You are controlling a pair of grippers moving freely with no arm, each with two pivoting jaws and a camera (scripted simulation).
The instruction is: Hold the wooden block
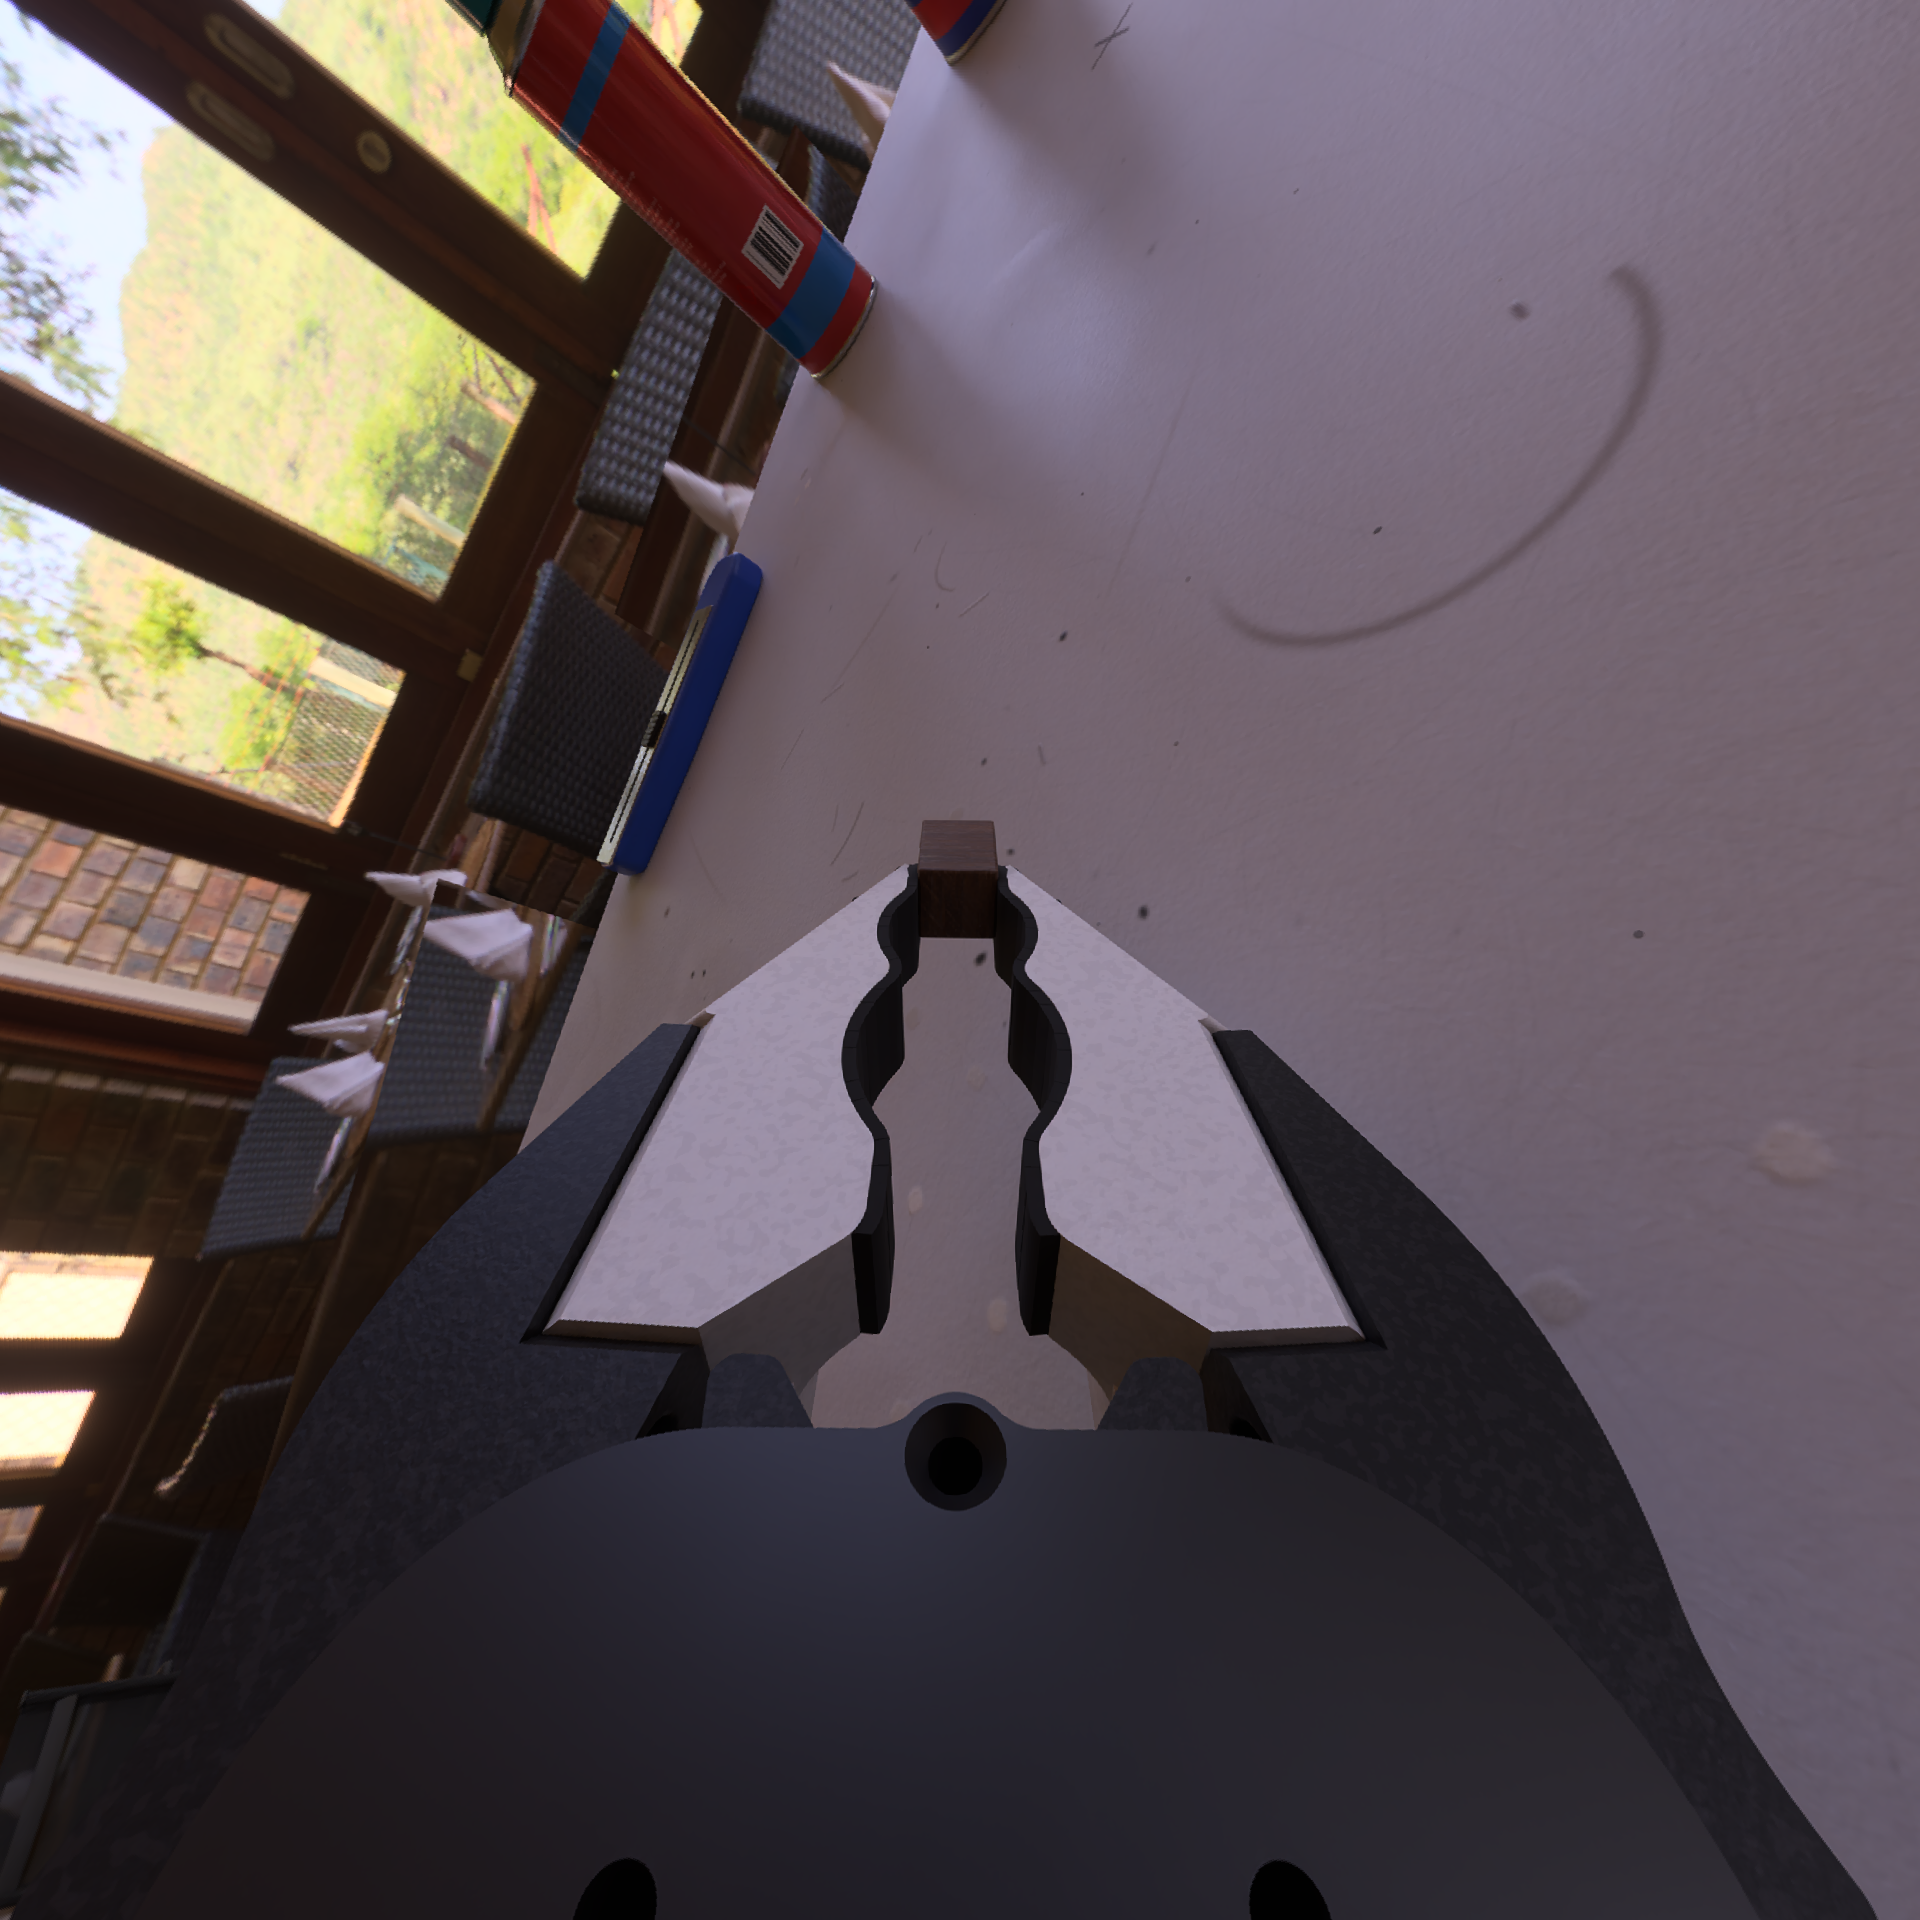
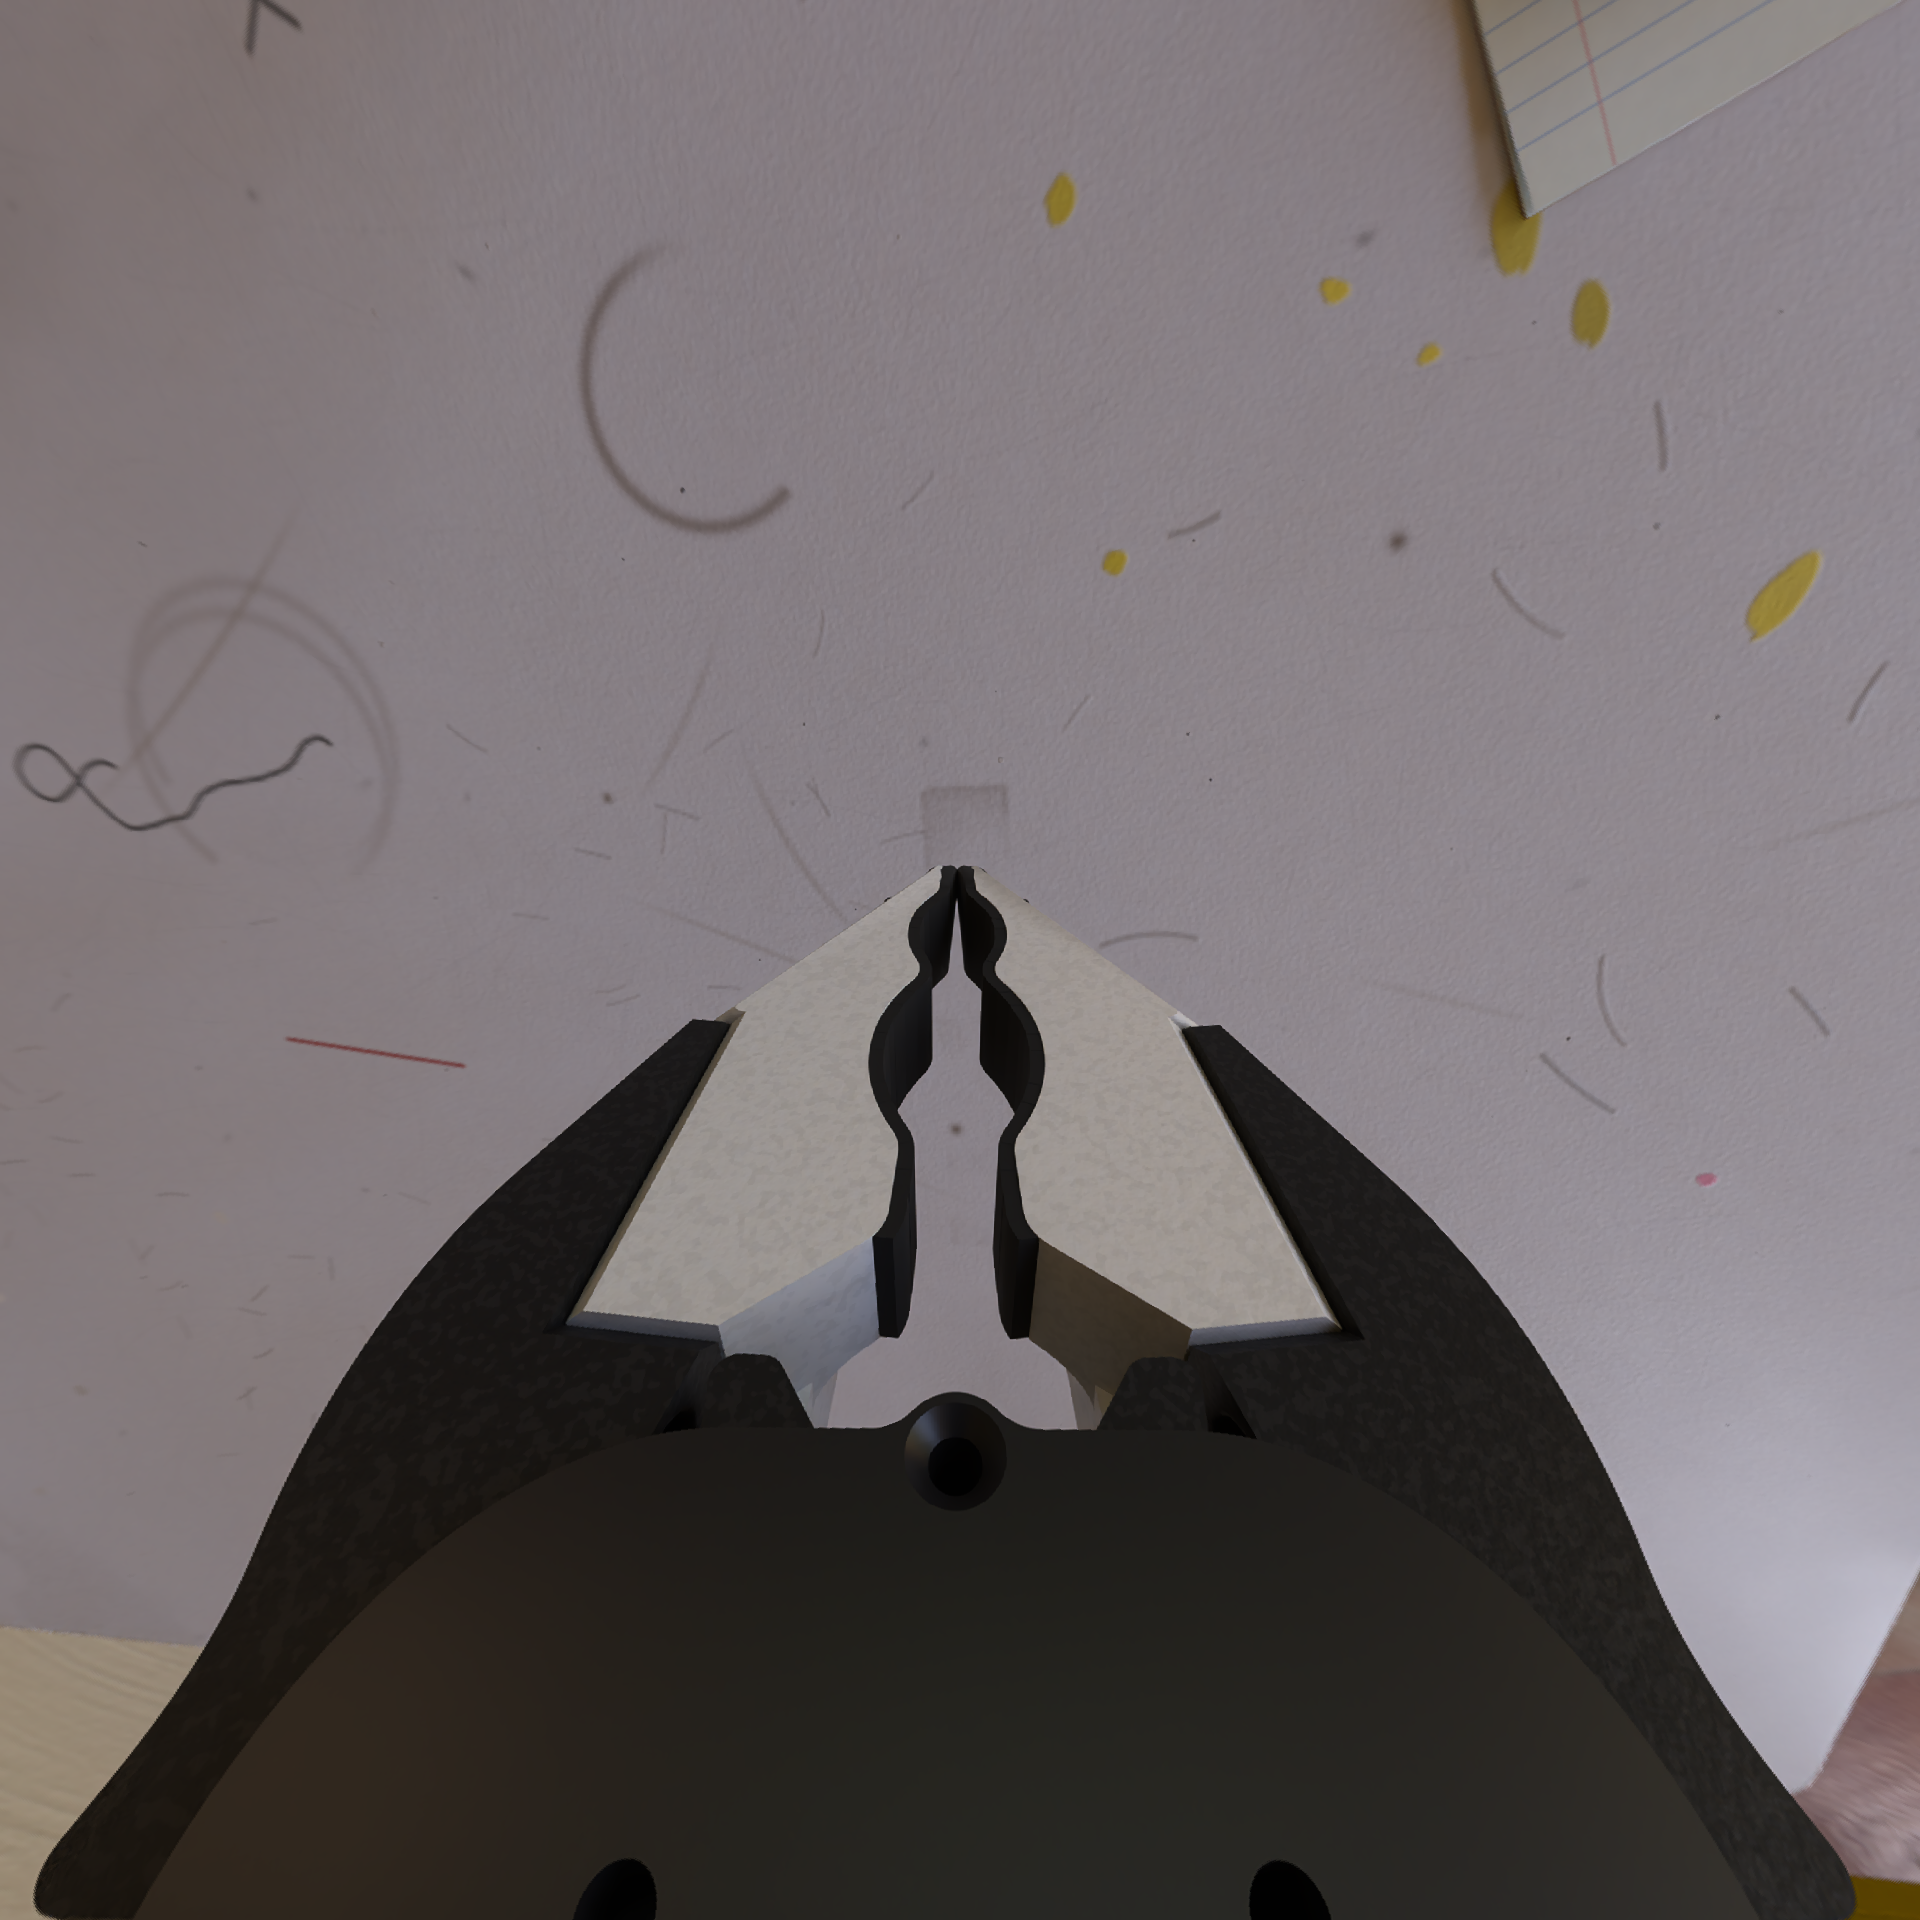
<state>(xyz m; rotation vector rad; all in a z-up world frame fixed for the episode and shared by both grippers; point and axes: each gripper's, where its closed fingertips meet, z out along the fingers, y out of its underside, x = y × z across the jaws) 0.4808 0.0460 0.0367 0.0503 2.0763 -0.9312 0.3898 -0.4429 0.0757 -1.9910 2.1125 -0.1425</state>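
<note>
A small dark wooden block (image 1: 957, 883) sits between the fingertips of my left gripper (image 1: 957, 902), which is shut on it. The block's far end sticks out past the tips. The view is tilted against the white table (image 1: 1351, 727), and I cannot tell whether the block touches it. My right gripper (image 2: 954, 875) is shut with its tips together and nothing between them, pointing down at the marked white table (image 2: 1039, 623). The block does not show in the right wrist view.
A red and blue can (image 1: 686, 177) and a second can (image 1: 956, 26) stand near the table's edge. A blue flat object (image 1: 691, 717) lies at that edge. A lined notepad (image 2: 1662, 83) lies at the upper right in the right wrist view. Yellow spots (image 2: 1782, 594) mark the table.
</note>
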